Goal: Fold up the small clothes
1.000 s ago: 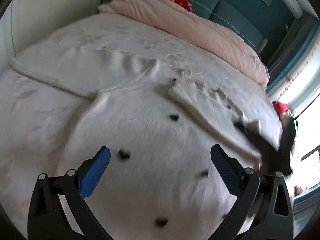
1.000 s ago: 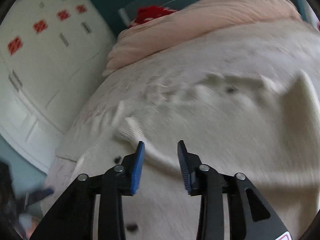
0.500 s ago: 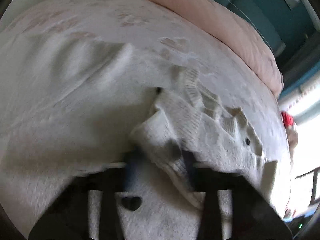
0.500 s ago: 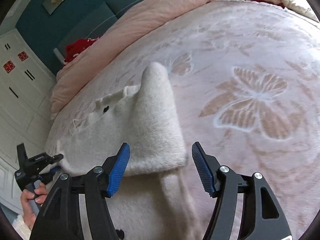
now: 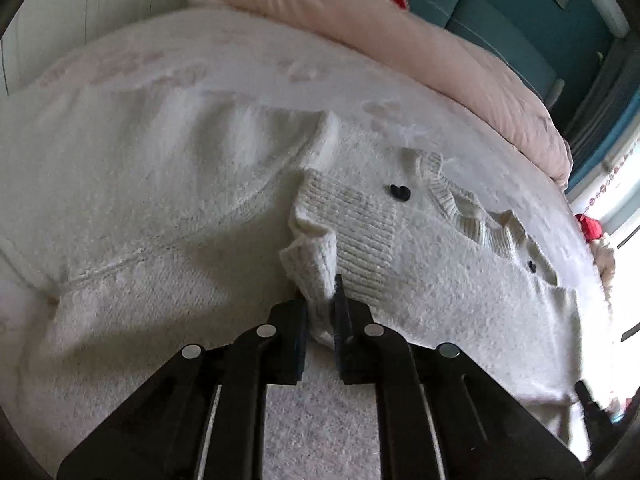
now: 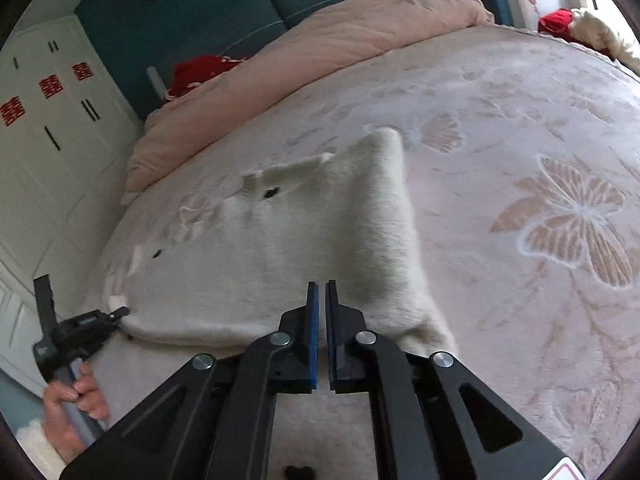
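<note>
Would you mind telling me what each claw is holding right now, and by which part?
The left claw pinches the white sweater by its ribbed cuff; the right claw is shut, seemingly empty.

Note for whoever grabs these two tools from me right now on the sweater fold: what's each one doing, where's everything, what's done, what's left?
Left tool: jaws have just closed; shut on the ribbed cuff of the white sweater.
Right tool: shut over the sweater's near edge; no fabric visible between its pads.
Sweater lies mostly spread on the butterfly blanket.
Done: cuff gripped.
Left: probably carry that sleeve across the body, then fold the rest.
</note>
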A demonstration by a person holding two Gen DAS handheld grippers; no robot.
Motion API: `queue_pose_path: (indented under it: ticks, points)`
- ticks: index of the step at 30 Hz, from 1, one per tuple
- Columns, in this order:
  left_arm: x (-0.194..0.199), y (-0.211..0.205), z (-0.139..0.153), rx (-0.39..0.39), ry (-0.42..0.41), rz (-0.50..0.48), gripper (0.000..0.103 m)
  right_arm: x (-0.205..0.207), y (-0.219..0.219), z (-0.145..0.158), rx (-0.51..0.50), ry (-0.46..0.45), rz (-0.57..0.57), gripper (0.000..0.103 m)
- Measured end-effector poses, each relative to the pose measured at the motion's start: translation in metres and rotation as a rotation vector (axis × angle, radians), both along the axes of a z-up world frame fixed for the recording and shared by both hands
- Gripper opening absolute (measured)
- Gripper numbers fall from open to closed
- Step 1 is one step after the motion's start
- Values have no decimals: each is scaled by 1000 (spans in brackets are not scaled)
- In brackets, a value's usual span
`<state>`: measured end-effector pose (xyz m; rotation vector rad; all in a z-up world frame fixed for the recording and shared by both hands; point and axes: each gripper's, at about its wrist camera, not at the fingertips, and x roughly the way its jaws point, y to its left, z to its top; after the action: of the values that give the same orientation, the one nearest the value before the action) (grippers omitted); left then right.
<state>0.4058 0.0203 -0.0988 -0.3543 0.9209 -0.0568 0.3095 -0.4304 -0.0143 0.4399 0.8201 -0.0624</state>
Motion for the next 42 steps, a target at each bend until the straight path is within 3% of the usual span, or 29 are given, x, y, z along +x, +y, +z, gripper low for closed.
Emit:
queue_pose_path:
  ticks: [2, 4, 7, 9, 10, 12, 14, 16, 19, 24, 27, 30, 31, 32, 33, 36, 39, 42]
  points:
    - [-1, -3, -5, 0, -15, 5, 12, 9, -3, -23, -17, 115, -3, 0]
    - [-1, -3, -9, -15, -23, 5, 12, 8, -15, -25, 54, 94, -37, 0]
    - [-3, -1, -12, -19, -39, 4, 13, 4, -15, -10, 26, 46, -57, 0]
    - [-6, 8, -9, -13, -51, 5, 13, 5, -15, -26, 7, 93, -69, 0]
    - [-7, 9, -9, -20, -56, 7, 13, 4, -18, -35, 43, 89, -75, 0]
    - [-11, 17, -4, -57, -54, 21, 15, 2, -15, -28, 11, 72, -96, 0]
    - [-23, 40, 11, -122, -69, 67, 29, -4, -1, -25, -50, 73, -86, 1]
    - [-40, 84, 27, -170, -114, 170, 45, -8, 11, -27, -125, 52, -69, 2]
    - [-55, 171, 41, -183, -127, 339, 52, -4, 9, -29, -122, 60, -77, 3]
    - [-63, 319, 42, -73, -49, 611, 53, -2, 15, -27, -173, 67, -83, 3]
    - [-61, 391, 26, -121, 21, 772, 52, -4, 20, -27, -216, 75, -86, 3]
    - [-58, 416, 15, -188, -4, 820, 43, -4, 23, -26, -243, 85, -87, 3]
    - [-54, 417, 16, -174, -13, 818, 31, -4, 24, -27, -251, 87, -88, 3]
    - [-47, 415, 14, -165, -5, 795, 10, -3, 25, -27, -260, 89, -89, 3]
    - [-38, 412, 10, -168, 18, 772, 11, -3, 26, -27, -268, 90, -89, 3]
    - [-26, 405, 27, -123, -19, 747, 9, -2, 27, -28, -278, 90, -91, 3]
    - [-17, 375, 72, -58, -111, 647, 8, -3, 26, -29, -266, 85, -92, 3]
    - [-12, 301, 144, -5, -270, 454, 8, -4, 22, -29, -237, 76, -93, 3]
